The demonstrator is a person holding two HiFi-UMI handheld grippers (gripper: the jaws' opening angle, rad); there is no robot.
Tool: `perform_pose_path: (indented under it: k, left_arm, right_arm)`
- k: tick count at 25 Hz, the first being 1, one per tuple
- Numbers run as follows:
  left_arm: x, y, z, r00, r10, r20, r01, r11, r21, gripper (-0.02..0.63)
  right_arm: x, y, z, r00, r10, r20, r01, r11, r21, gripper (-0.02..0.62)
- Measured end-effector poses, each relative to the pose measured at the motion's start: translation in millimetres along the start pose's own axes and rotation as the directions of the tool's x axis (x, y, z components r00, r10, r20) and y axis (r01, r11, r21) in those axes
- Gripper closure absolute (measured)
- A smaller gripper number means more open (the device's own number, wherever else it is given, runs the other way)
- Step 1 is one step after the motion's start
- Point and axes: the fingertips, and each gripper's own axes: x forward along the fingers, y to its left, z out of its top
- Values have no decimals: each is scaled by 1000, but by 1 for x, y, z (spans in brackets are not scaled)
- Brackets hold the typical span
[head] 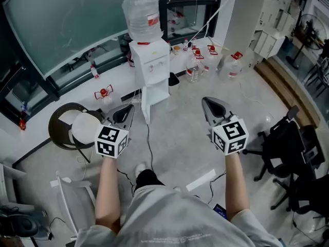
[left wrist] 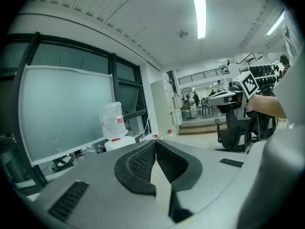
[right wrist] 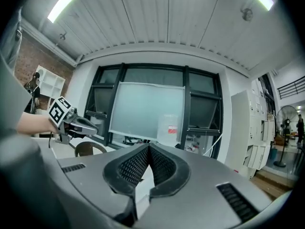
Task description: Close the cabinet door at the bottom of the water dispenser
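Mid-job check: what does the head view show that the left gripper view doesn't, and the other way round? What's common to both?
Only the head view: the dispenser's bottom cabinet door, which looks swung open, and the water jugs on the floor to its right. Only the left gripper view: the left tool seen along its jaws, which are together with nothing between them, and the ceiling light. Both: the dispenser's top bottle and the right tool.
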Motion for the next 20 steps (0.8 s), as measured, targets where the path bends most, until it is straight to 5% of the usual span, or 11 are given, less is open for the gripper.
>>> perform_pose_path:
  k: [11,20]
  left_arm:
    - [97,18,-37,997,5,-72,-9,999,-51,586]
    - [234,108,-98,988,58,-144,-78,987,-140,586]
  right_arm:
    - [66,-61,-55,997,60,-53,-58,998,27,568]
    - [226,-121,-111,969,186,-165,-178,982,59,568]
